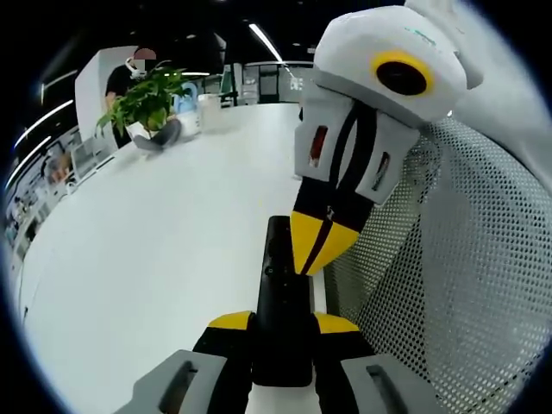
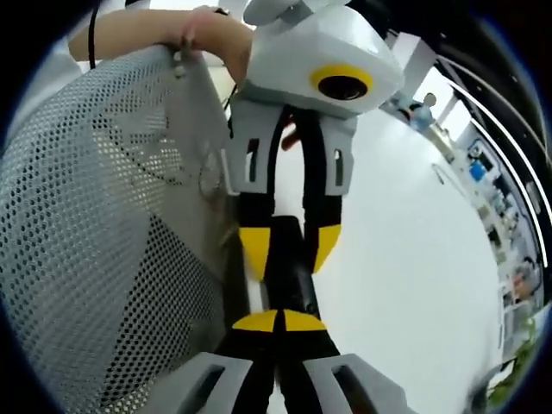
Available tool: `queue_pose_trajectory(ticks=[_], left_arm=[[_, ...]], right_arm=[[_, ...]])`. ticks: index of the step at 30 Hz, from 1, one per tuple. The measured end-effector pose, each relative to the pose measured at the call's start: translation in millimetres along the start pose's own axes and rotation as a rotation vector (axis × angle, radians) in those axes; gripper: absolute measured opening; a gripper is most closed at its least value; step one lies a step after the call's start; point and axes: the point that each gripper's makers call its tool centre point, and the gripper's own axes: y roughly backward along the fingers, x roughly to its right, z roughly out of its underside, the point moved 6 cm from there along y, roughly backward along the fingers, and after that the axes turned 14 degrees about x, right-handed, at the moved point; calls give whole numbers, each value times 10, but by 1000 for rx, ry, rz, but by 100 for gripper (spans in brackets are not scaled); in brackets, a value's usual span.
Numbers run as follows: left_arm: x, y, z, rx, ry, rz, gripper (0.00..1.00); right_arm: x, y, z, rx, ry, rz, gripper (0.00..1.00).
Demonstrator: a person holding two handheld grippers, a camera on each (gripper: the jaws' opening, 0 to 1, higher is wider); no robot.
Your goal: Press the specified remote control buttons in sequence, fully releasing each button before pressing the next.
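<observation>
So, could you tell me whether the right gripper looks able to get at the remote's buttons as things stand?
Probably yes: the right gripper, jaws shut, has its tips on the remote, which the left gripper clamps, nothing between.

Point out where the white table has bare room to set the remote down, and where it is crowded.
Free: the broad white table between the potted plant at the far edge and the left gripper holding the remote. Crowded: right of the remote, where the right gripper and mesh chair back close in.
</observation>
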Motion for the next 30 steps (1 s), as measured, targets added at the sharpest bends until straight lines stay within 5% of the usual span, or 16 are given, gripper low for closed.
queue_pose_trajectory(ticks=[12, 18, 30], left_arm=[[4, 9, -2, 0, -1, 0, 25], [3, 14, -3, 2, -1, -3, 25], [3, 11, -1, 2, 0, -4, 25]], right_arm=[[-24, -23, -16, -13, 55, -8, 0], [26, -19, -22, 33, -54, -11, 0], [159, -4, -19, 43, -91, 27, 0]])
